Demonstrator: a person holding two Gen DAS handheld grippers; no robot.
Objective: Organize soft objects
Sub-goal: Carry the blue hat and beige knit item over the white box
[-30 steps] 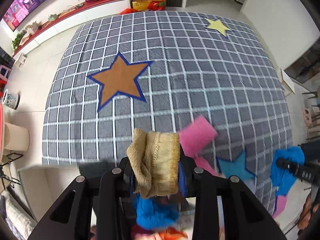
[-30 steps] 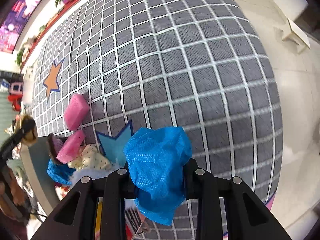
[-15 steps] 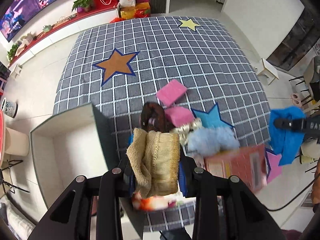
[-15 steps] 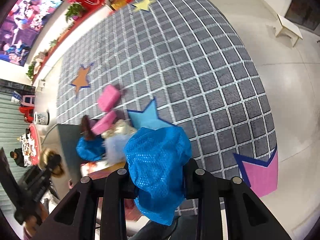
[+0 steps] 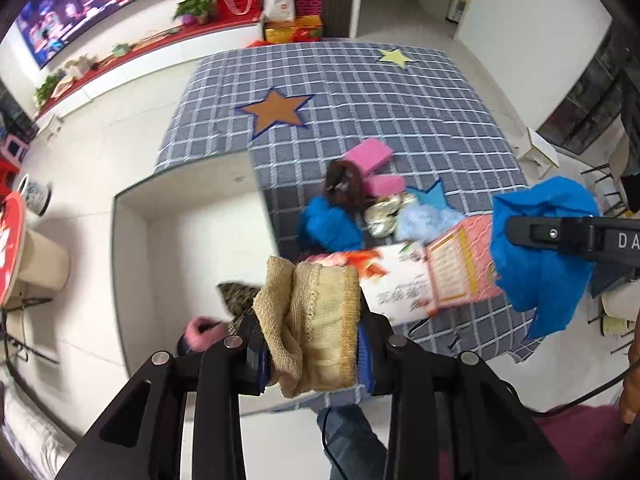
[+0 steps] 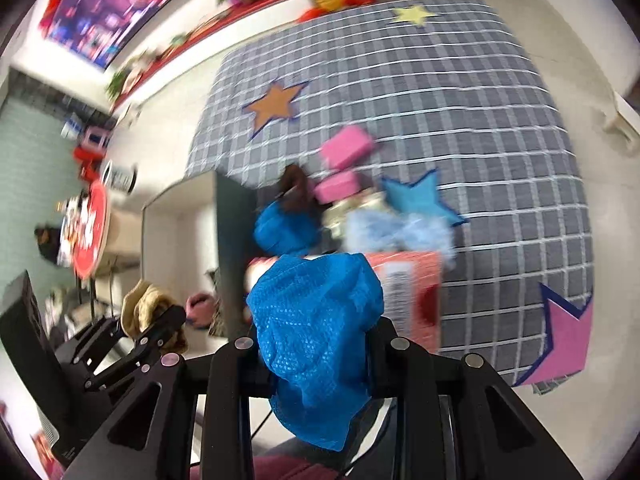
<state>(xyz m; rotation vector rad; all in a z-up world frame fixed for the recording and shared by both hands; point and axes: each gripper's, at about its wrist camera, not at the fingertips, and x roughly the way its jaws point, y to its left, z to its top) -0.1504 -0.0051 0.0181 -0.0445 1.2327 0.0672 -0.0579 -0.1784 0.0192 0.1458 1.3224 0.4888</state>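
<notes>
My left gripper (image 5: 312,354) is shut on a folded tan knit cloth (image 5: 312,320) and holds it high, beside the open white-lined box (image 5: 192,240). My right gripper (image 6: 316,346) is shut on a crumpled blue mesh cloth (image 6: 316,328); it also shows at the right of the left wrist view (image 5: 540,240). On the checked table lie two pink sponges (image 5: 370,154), a brown item (image 5: 344,186), a blue cloth (image 5: 328,224), a pale blue fluffy item (image 5: 426,220) and a spotted cream cloth (image 5: 384,210).
A pink and white printed package (image 5: 432,276) lies at the table's near edge. Inside the box lie a pink fuzzy item (image 5: 200,334) and a patterned dark cloth (image 5: 238,298). A red round table (image 5: 10,248) stands at the left. White floor surrounds the table.
Both grippers have risen and pulled back from the table, still holding their cloths. The box and the pile on the table have come into full view below.
</notes>
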